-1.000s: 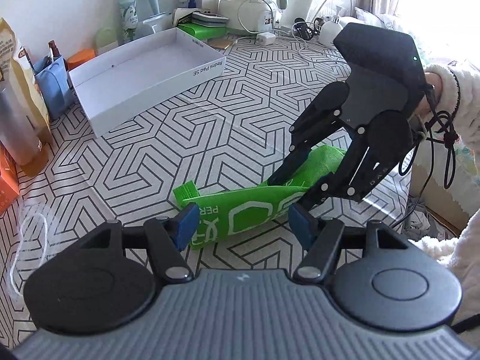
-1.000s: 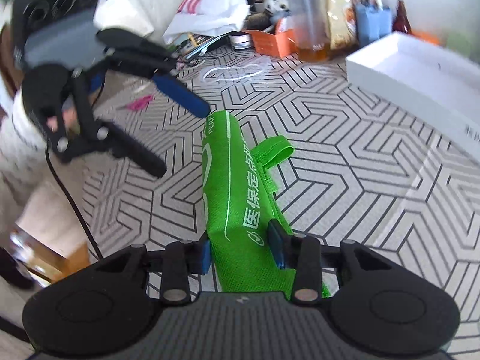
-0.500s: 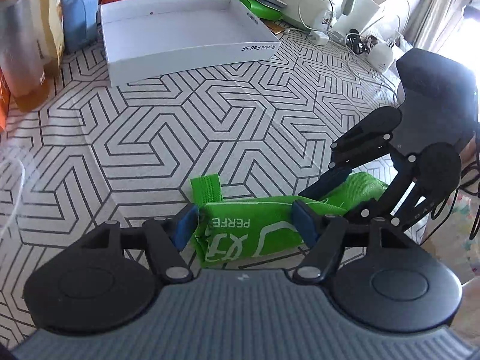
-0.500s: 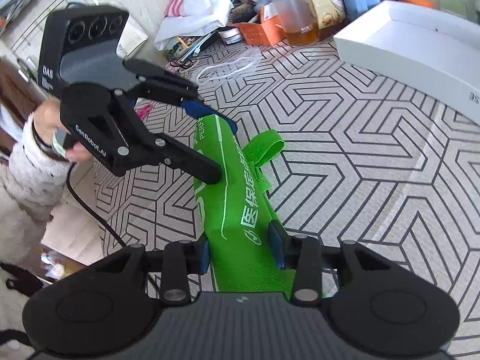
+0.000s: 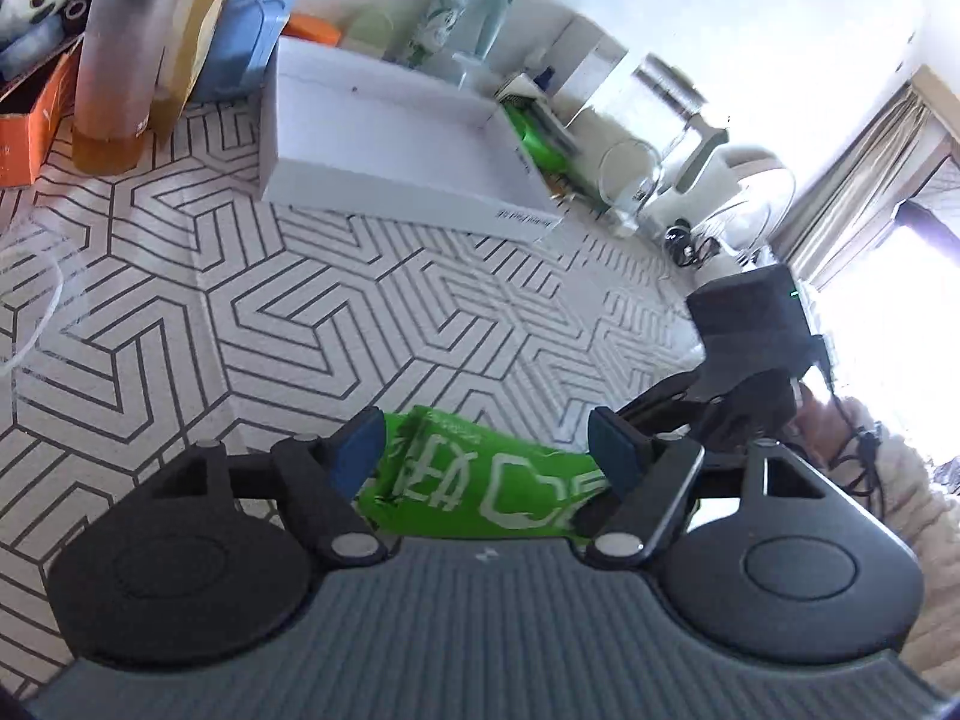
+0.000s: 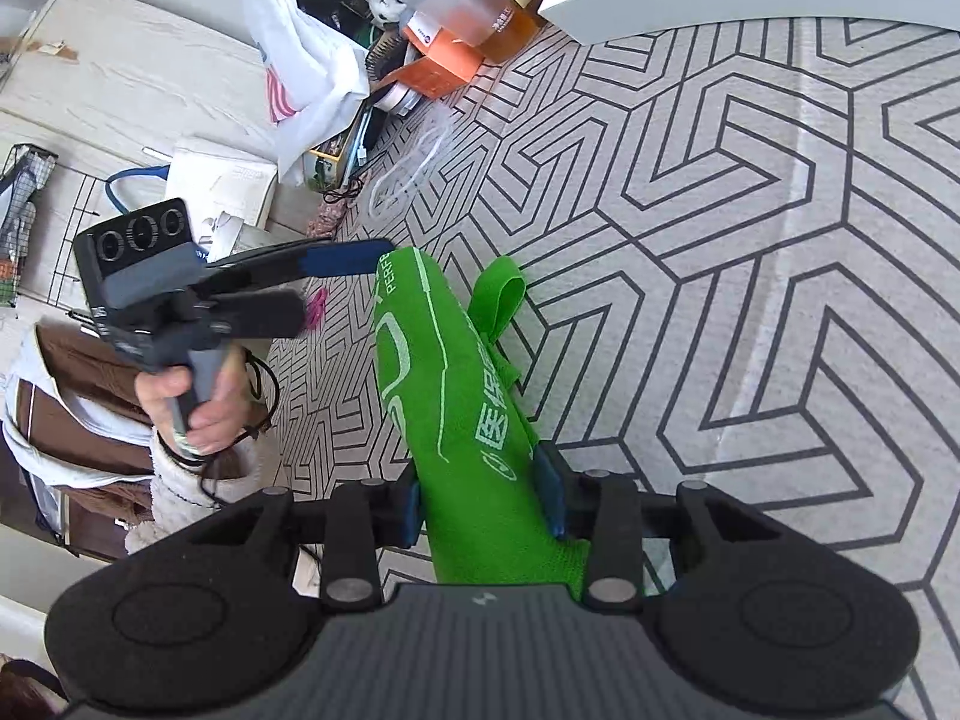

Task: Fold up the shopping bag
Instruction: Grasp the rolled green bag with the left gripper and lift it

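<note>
The left tool (image 5: pixel 483 447) is held with its blue pads (image 5: pixel 359 450) set wide, one at each side of the green bag (image 5: pixel 480 480); whether the pads press on the fabric cannot be told. Its jaws have just been opening. Seen from the right wrist view, the left tool (image 6: pixel 336 282) is at nine o'clock, its fingers aimed toward three o'clock, and its handle is gripped by a hand (image 6: pixel 198 396) in a fleecy white sleeve (image 6: pixel 198 480). The right tool (image 6: pixel 483 498) is closed on the rolled bag (image 6: pixel 456 396), a pad pressed against each side. From the left wrist view the right tool (image 5: pixel 750 360) is seen at three o'clock.
</note>
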`<state>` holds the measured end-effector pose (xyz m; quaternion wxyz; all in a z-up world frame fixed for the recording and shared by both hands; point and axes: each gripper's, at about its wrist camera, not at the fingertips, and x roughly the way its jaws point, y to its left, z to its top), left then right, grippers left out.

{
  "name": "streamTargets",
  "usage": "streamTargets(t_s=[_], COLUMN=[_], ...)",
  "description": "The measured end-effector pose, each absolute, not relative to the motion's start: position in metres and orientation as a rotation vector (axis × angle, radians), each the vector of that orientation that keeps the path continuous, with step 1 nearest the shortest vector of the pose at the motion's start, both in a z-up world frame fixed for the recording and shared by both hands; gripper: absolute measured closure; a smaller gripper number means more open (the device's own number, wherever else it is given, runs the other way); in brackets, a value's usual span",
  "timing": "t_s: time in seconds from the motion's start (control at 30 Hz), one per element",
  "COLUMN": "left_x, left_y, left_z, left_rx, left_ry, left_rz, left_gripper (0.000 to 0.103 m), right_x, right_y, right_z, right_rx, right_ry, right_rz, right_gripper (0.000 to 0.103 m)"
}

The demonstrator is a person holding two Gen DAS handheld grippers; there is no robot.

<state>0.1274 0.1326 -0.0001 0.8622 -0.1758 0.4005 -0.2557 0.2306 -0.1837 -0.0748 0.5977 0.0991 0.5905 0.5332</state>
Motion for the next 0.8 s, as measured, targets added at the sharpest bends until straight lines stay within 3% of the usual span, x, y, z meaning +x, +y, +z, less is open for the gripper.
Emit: streamTargets(t_s=[0.27, 0.4, 0.5, 0.6, 0.63, 0.77, 0.8], left_x=[0.097, 0.104, 0.115, 0.119, 0.121, 0.128, 0.13], left_y=[0.153, 0.153, 0.142, 0.124, 0.118, 0.096, 0.091], left_z=[-0.064, -0.084, -0.082, -0.076, -0.075, -0.064, -0.063], left_rx=[-0.884, -0.99, -0.916, -0.836, -0.813, -0.664, -0.612], left_ry=[0.94, 0.907, 0.861, 0.839, 0.831, 0.829, 0.823], left_rz=[-0.508, -0.456, -0.446, -0.446, -0.448, -0.409, -0.39], left_gripper=[0.028, 0.027, 0.021, 0.003, 0.001, 0.007, 0.026], right_x=[0.2, 0.196, 0.2, 0.208, 0.209, 0.206, 0.204], right_y=[-0.188, -0.191, -0.196, -0.203, -0.204, -0.206, -0.207], right_z=[-0.065, -0.066, -0.072, -0.081, -0.083, -0.085, -0.085], right_rx=[0.132, 0.153, 0.223, 0.315, 0.328, 0.334, 0.322], right_ry=[1.184, 1.164, 1.186, 1.214, 1.214, 1.182, 1.161], right_rz=[1.223, 1.211, 1.216, 1.221, 1.225, 1.236, 1.24], right_gripper=[0.065, 0.064, 0.064, 0.065, 0.065, 0.065, 0.065])
